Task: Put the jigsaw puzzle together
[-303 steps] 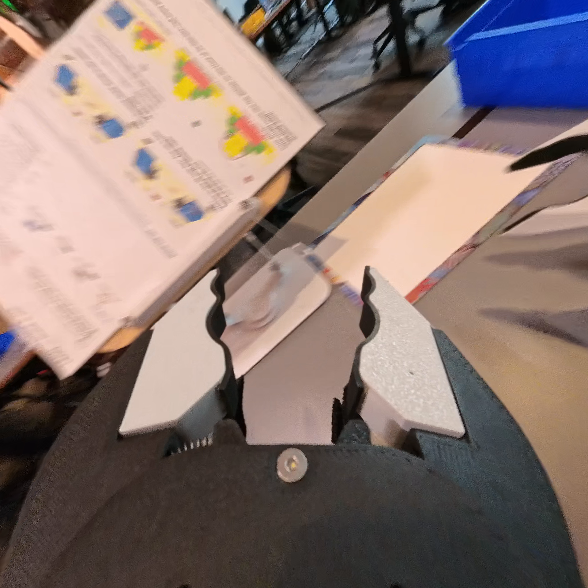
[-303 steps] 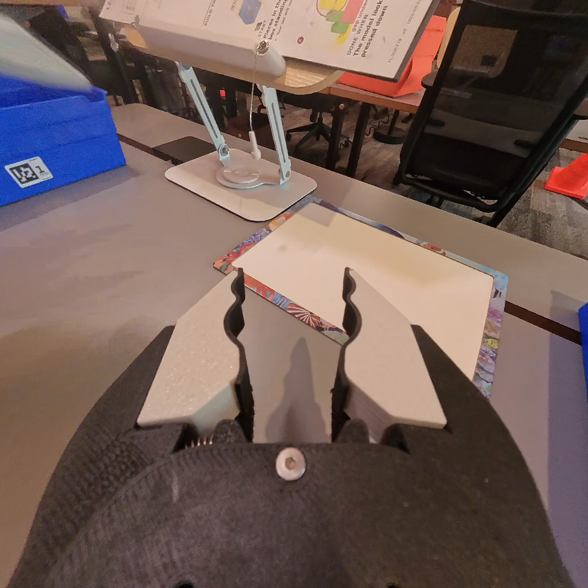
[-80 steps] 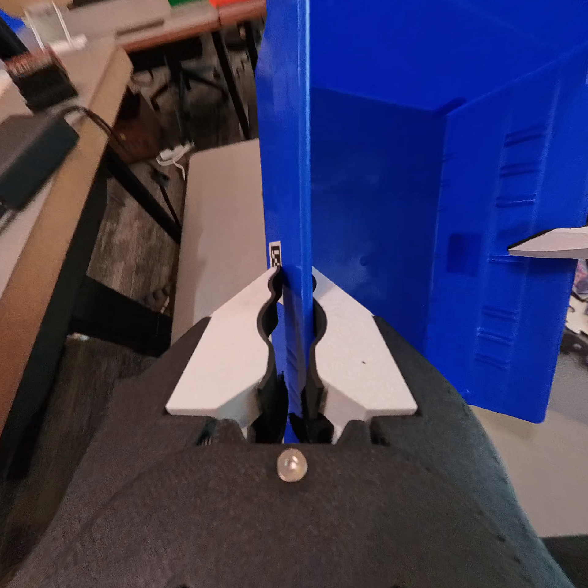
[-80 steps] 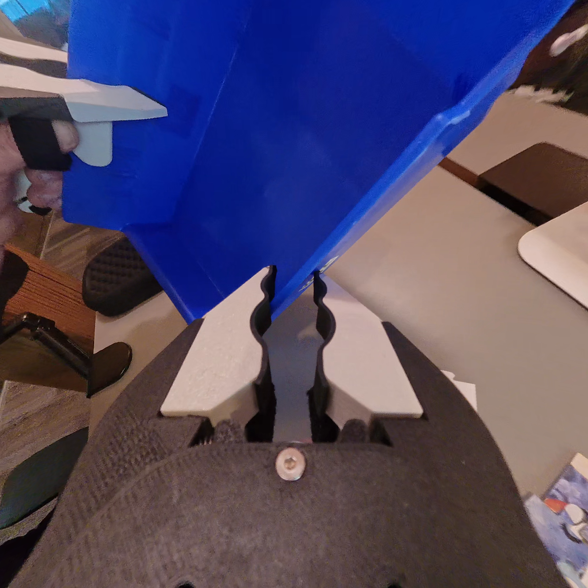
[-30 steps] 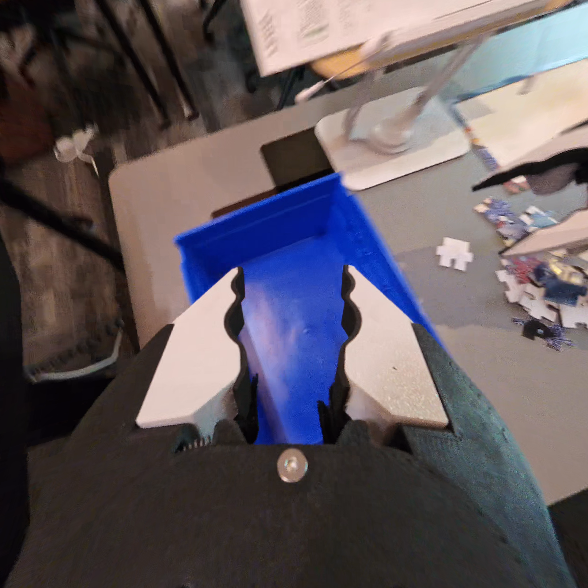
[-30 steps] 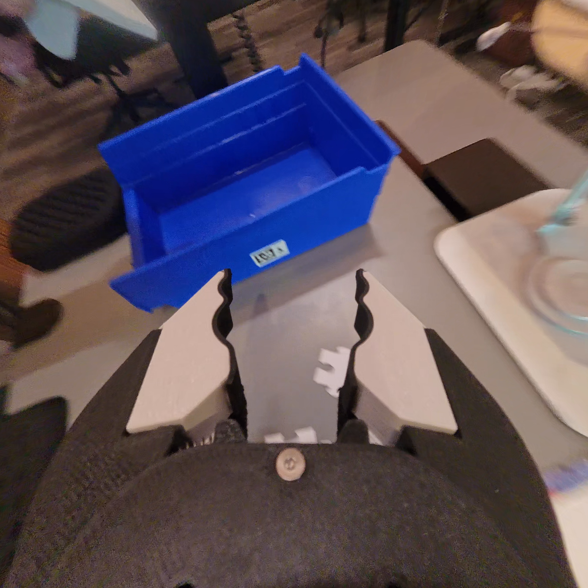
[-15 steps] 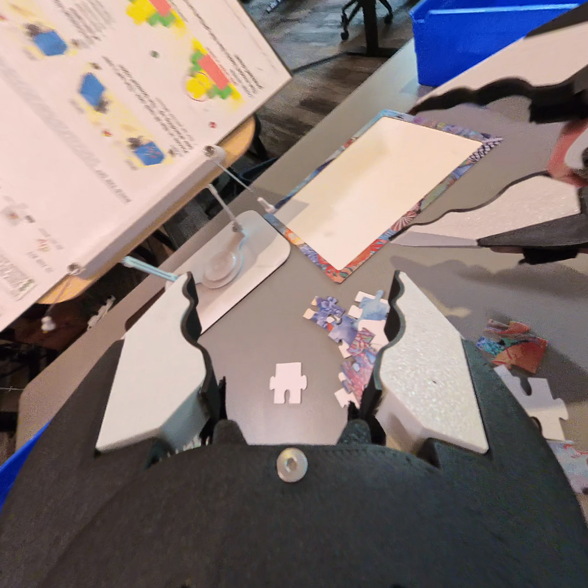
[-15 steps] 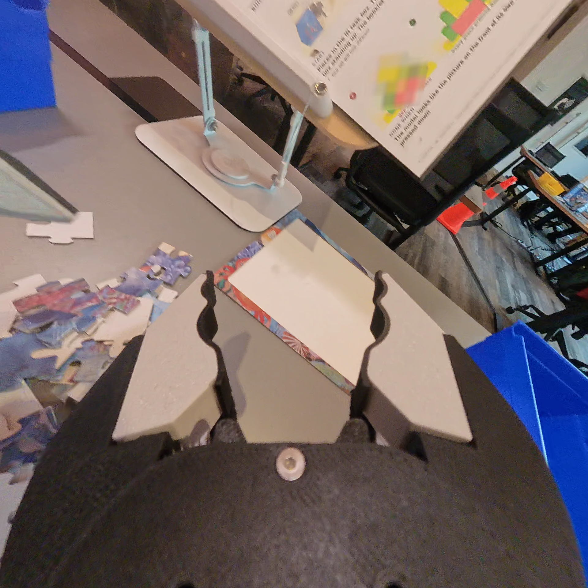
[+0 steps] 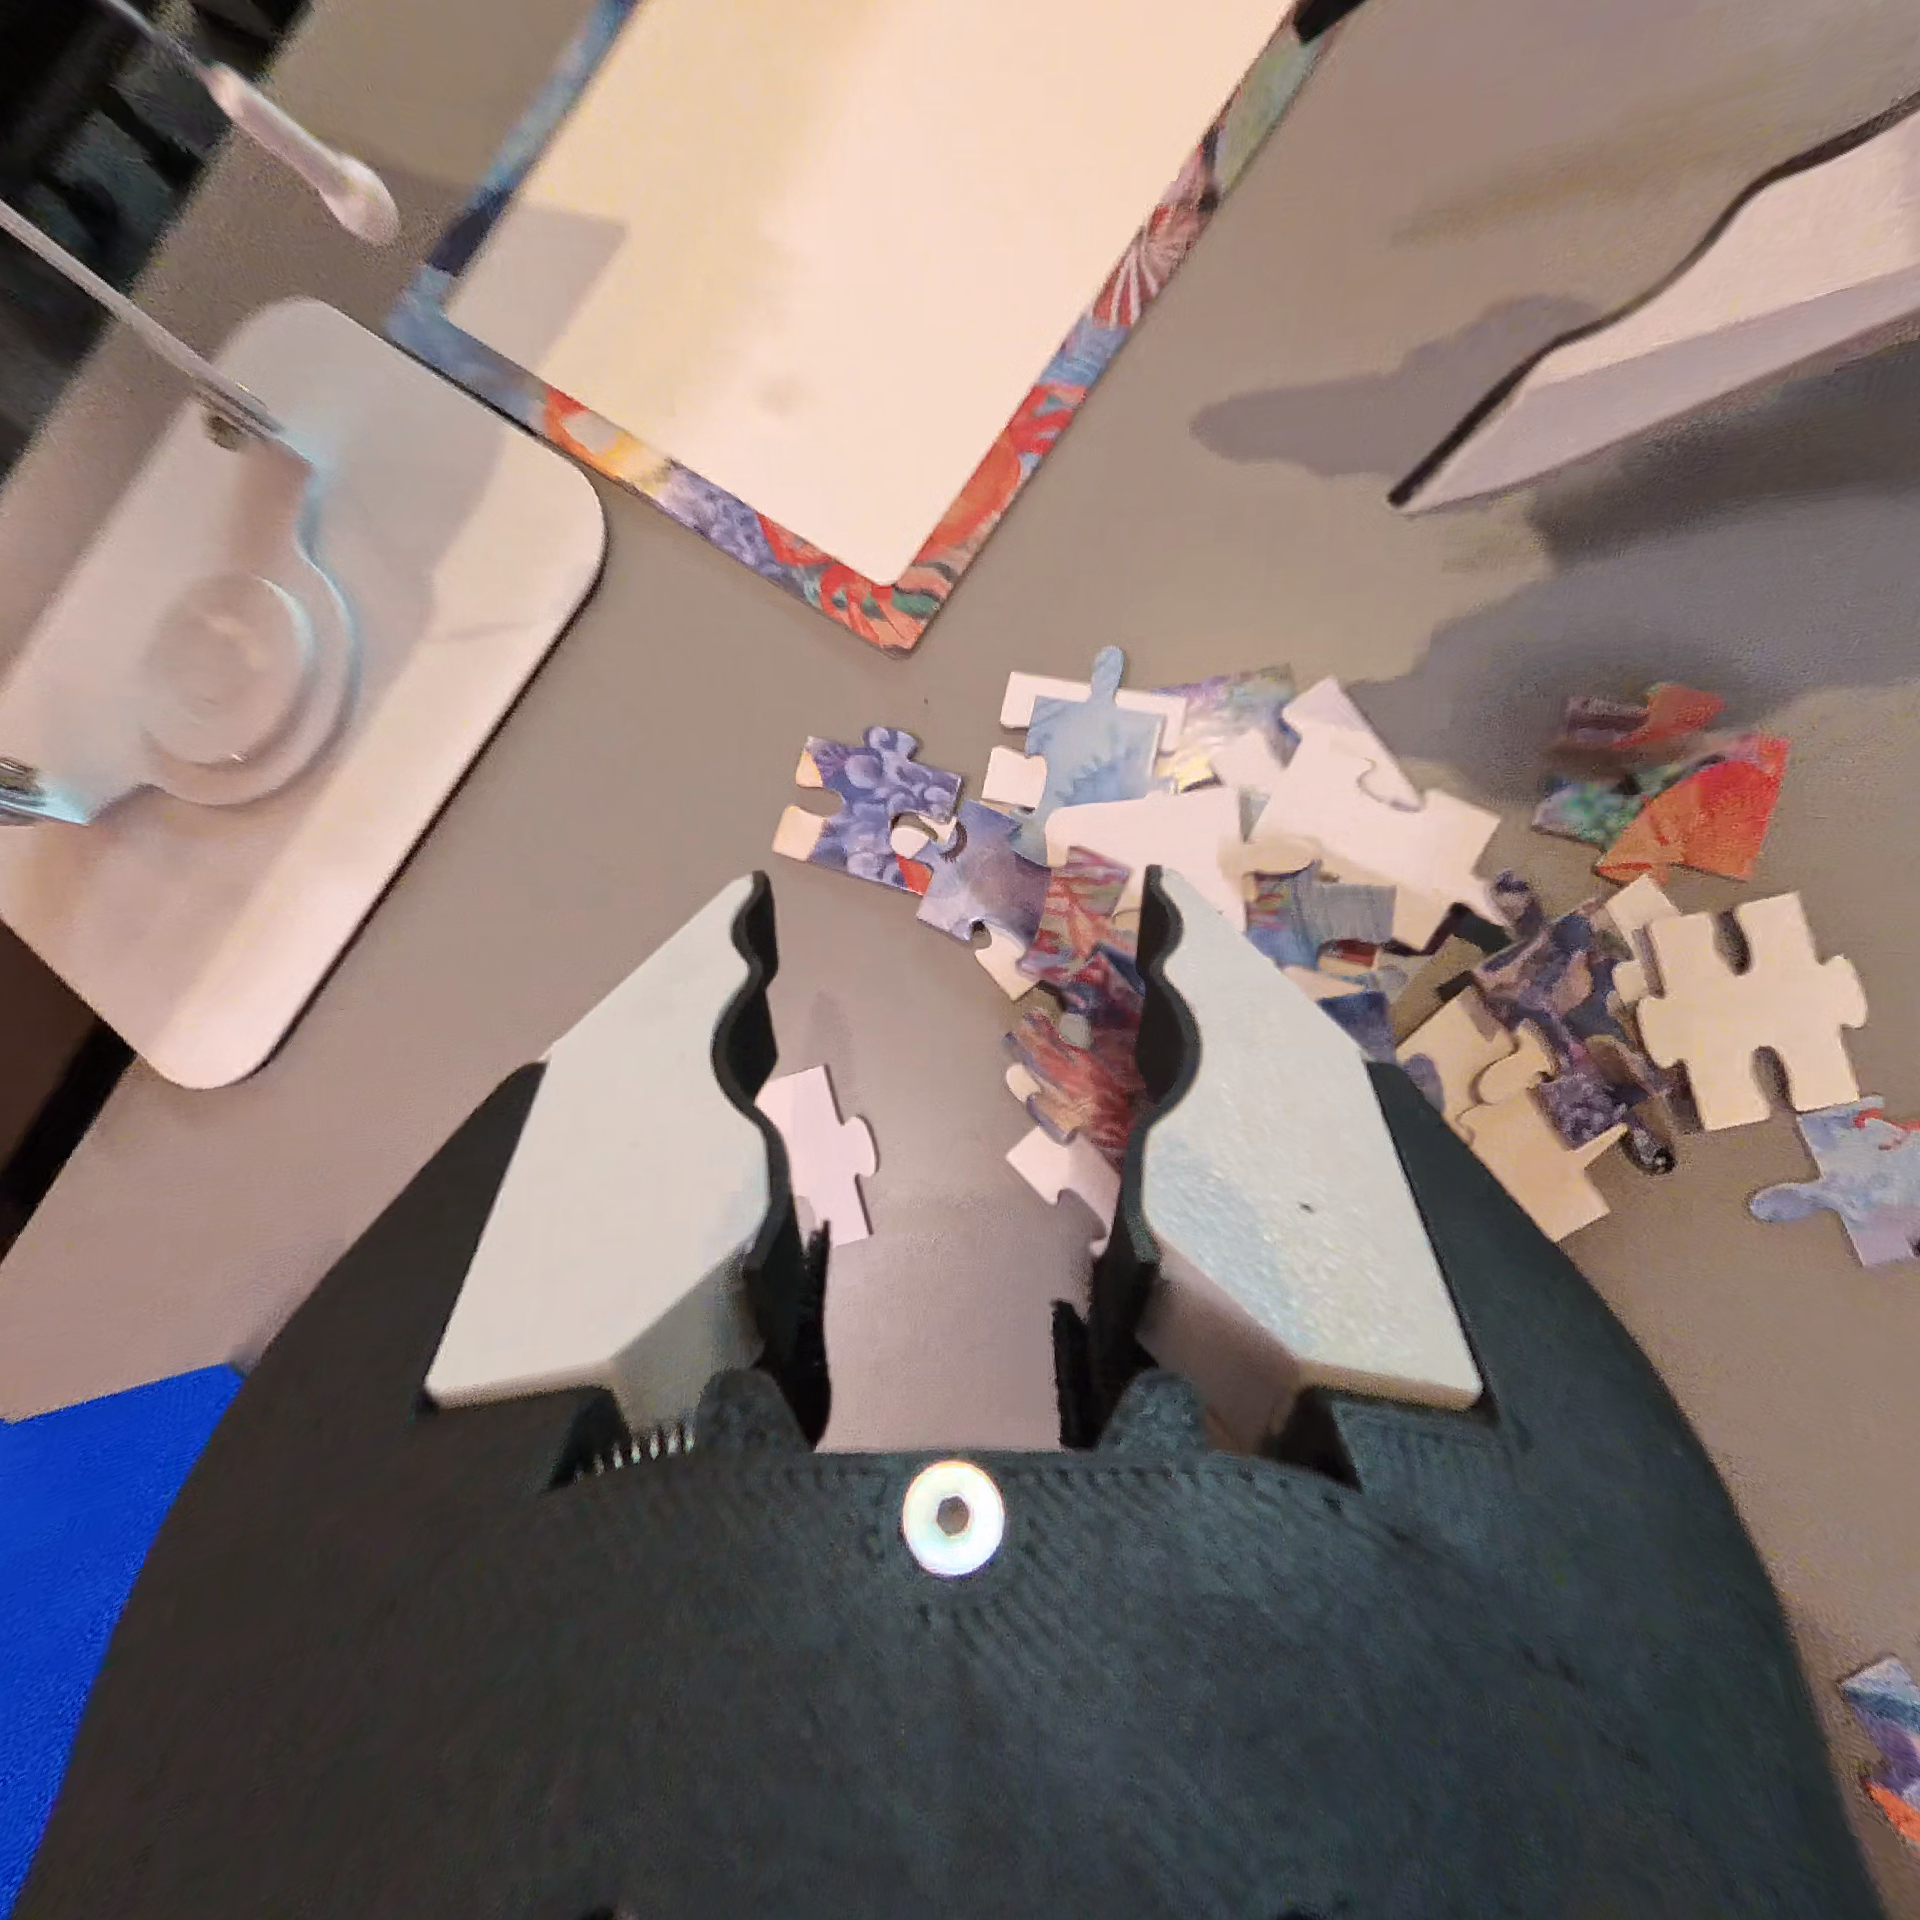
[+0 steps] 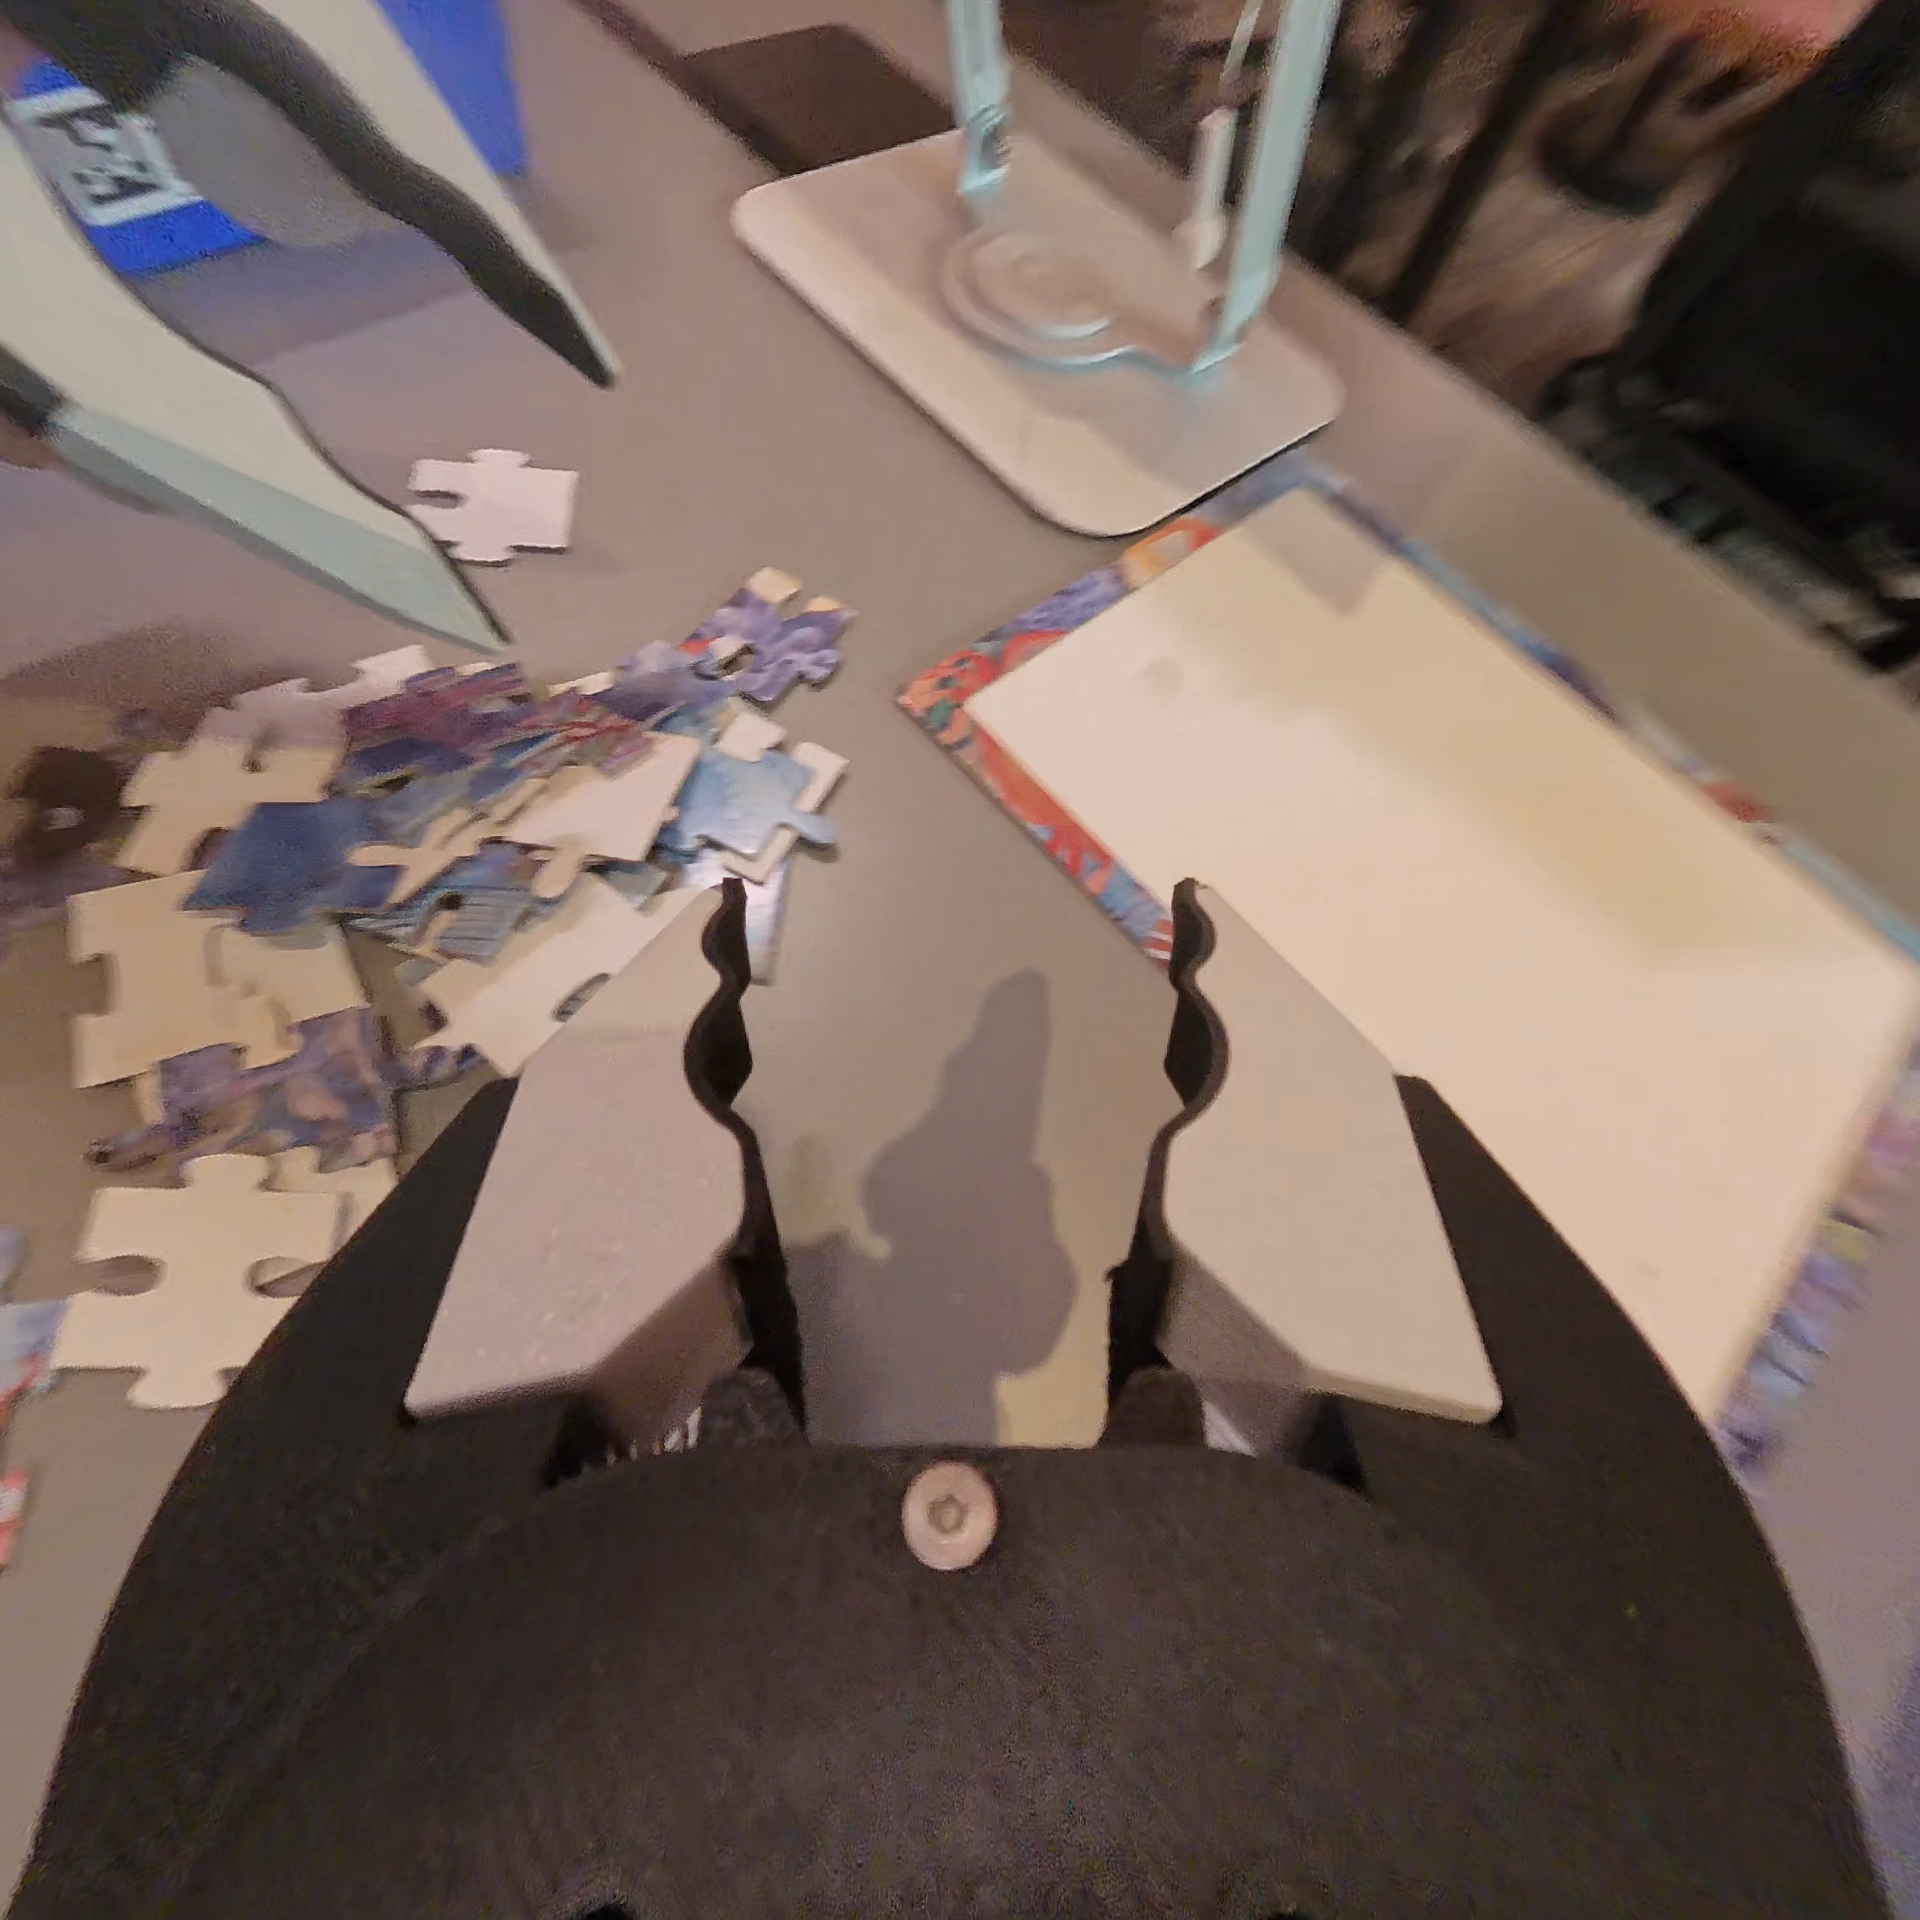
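a white coded label (image 10: pixel 104 171) on the blue bin (image 10: pixel 177 223), blurred, unreadable.

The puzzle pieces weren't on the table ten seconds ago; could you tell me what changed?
The blue bin, gripped and tipped by both grippers, was set down and released. Pieces now lie heaped beside the tray. Left gripper and right gripper are open, empty. Tray and stand stayed put.

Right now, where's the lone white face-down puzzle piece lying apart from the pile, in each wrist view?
Left wrist view: the lone white face-down puzzle piece lies low centre, between the left gripper's open fingers, beside the left one.
Right wrist view: it lies upper left, beyond the pile, by the other gripper's fingertip.
Shared landmark: the empty puzzle frame with its colourful border.
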{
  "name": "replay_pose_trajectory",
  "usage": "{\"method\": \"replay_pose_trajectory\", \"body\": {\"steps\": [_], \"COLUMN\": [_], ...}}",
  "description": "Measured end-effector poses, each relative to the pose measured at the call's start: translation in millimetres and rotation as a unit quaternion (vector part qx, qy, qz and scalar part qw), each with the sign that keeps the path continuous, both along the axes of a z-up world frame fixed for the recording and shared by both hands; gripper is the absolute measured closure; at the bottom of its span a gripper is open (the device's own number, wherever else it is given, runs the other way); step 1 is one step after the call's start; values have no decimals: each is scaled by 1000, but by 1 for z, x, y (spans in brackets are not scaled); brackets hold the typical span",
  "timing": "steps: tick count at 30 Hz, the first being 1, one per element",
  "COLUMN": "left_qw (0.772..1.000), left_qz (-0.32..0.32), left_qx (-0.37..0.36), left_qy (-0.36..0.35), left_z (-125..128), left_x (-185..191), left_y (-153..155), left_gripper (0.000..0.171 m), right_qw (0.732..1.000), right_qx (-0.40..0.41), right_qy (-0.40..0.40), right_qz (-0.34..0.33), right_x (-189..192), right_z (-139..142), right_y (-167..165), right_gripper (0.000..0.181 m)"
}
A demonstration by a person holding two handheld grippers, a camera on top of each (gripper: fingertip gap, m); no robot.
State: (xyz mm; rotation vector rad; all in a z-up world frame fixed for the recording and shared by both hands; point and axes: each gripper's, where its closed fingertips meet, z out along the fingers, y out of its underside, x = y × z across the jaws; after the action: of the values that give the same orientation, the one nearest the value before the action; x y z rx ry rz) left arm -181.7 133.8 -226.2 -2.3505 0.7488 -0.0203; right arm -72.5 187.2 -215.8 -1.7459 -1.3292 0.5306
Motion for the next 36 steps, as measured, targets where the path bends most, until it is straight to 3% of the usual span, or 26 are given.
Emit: {"method": "replay_pose_trajectory", "body": {"steps": [6, 10, 16, 20, 24, 26, 30, 36], "left_qw": [996, 988, 972, 962, 952, 964, 974, 976], "left_qz": [-11, -36, -107, -155, -194, -173, -146, -135], "left_qx": [-89, -146, -199, -201, -215, -192, -149, -148], "left_qy": [31, 18, -71, -101, -96, -70, -92, -80], "left_z": [-23, -41, -54, -52, -48, -43, -30, -51], "left_x": [-10, -2, 37, 63, 74, 63, 60, 61], "left_y": [7, -2, -37, -57, -87, -86, -87, -89], "left_gripper": [110, 116, 124, 128, 123, 115, 114, 108], "right_qw": [992, 986, 975, 965, 954, 948, 937, 941], "right_qx": [-73, -113, -127, -137, -139, -140, -148, -155], "right_qy": [-23, -16, -48, -62, -75, -86, -109, -123], "right_qz": [98, 120, 175, 213, 253, 274, 296, 275], "right_x": [-49, -83, -115, -107, -81, -66, -43, -44], "right_z": [-22, -22, -29, -33, -31, -28, -30, -50], "right_y": [-20, -11, -7, -20, -42, -54, -79, -81], "right_gripper": [114, 120, 122, 130, 125, 122, 121, 134]}}
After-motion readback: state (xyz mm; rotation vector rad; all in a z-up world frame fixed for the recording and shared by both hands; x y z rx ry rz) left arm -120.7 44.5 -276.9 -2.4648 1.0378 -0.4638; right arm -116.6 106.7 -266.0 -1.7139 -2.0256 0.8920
